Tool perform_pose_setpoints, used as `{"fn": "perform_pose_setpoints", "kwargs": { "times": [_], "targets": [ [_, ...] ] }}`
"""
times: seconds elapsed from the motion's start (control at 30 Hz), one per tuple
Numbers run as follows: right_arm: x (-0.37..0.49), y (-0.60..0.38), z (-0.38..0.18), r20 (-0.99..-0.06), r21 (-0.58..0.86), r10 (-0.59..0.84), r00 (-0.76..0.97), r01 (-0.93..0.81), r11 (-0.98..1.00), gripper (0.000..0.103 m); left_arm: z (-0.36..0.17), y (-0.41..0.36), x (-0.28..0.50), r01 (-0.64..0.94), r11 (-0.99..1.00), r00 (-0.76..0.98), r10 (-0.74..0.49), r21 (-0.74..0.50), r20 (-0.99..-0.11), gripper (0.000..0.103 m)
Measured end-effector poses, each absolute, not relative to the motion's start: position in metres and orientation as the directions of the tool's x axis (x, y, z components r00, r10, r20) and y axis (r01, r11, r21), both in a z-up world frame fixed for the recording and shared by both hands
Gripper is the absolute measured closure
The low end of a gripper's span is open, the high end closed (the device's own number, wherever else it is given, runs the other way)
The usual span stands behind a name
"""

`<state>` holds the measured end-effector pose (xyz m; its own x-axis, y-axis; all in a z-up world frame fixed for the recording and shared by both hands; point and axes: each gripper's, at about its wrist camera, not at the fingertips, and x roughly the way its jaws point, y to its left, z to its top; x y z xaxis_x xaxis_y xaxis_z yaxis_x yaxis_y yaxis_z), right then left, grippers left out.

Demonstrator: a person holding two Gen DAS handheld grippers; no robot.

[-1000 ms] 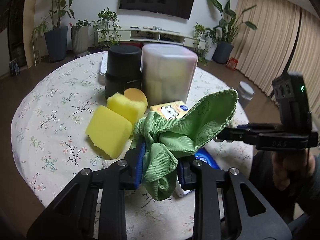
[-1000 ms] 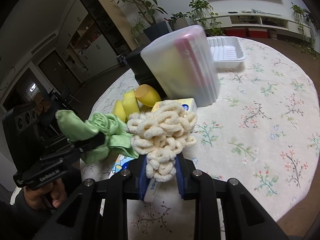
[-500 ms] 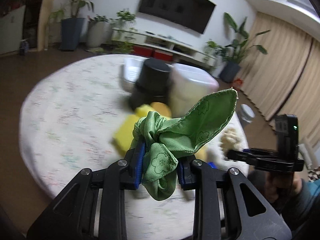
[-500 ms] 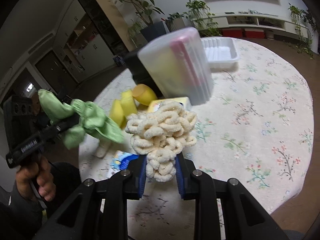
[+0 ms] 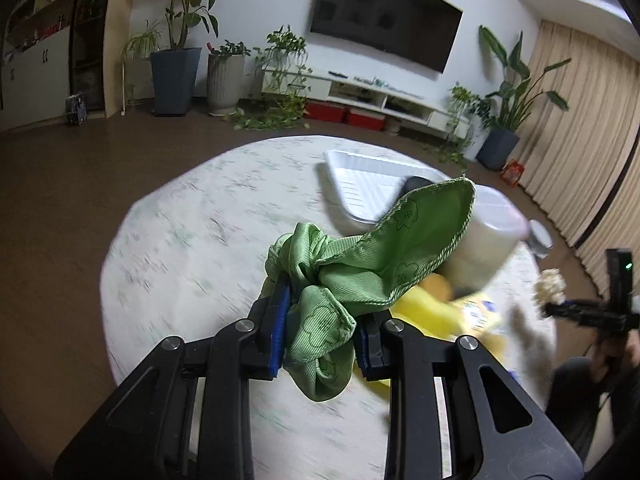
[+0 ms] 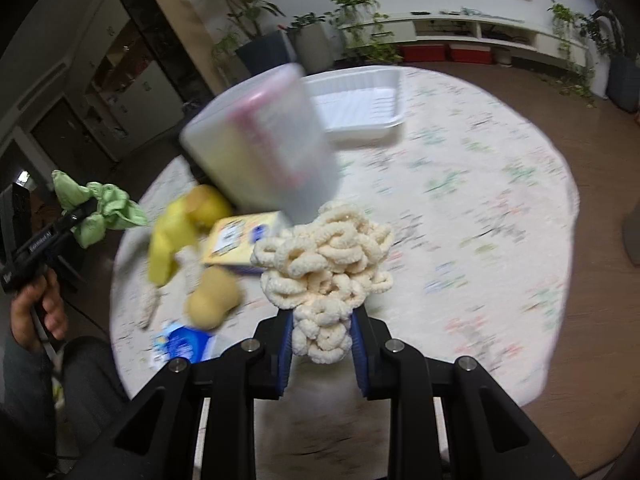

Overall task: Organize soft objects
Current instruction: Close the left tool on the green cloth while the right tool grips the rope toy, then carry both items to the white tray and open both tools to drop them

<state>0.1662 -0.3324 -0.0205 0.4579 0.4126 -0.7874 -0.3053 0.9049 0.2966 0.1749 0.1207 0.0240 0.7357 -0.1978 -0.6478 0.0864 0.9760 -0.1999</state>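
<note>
My left gripper (image 5: 322, 336) is shut on a bunched green cloth (image 5: 372, 256), held above the round table's left part. In the right wrist view that same green cloth (image 6: 100, 208) hangs at the far left in the left gripper (image 6: 86, 210). My right gripper (image 6: 322, 338) is shut on a cream chenille cloth (image 6: 324, 256) above the table's near side; the left wrist view shows the right gripper (image 5: 550, 308) small at the far right with the cream cloth (image 5: 550, 286). Yellow sponges (image 6: 168, 240) and a tan sponge (image 6: 214, 296) lie on the table.
A white plastic tray (image 6: 360, 104) sits at the back of the floral-cloth table (image 6: 480, 200). A translucent lidded container (image 6: 260, 148) stands in front of it, beside a yellow box (image 6: 240, 240) and a blue packet (image 6: 180, 344). A person's hand (image 6: 36, 308) grips the left tool.
Both grippers have risen and pulled back from the pile with their cloths. The left one has swung left, away from the right one. The tan sponge has come into sight.
</note>
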Motion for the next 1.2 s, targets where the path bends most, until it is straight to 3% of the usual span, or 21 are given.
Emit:
{"fn": "perform_pose_setpoints", "kwargs": {
  "times": [0.3,0.53,0.83,1.2],
  "targets": [
    [0.237,-0.402,-0.003,-0.797,0.263,0.312,0.518,-0.167,0.950,0.076,0.016,0.167,0.240,0.038,0.976,0.716,-0.176,-0.214,-0.675,0.078],
    [0.317,-0.414,0.013,-0.785,0.251,0.291,0.546,-0.149,0.957,0.076,0.048,0.129,0.305,0.131,0.985,0.727,-0.172,-0.112,-0.665,0.078],
    [0.395,-0.339,0.012,-0.802,0.204,0.353,0.481,-0.335,0.920,0.076,0.046,0.057,0.384,0.321,0.946,0.657,-0.254,-0.042,-0.710,0.078],
    [0.441,-0.261,-0.009,-0.855,0.135,0.354,0.378,-0.497,0.857,0.076,0.019,0.014,0.421,0.465,0.885,0.568,-0.298,0.000,-0.767,0.078]
  ]
}}
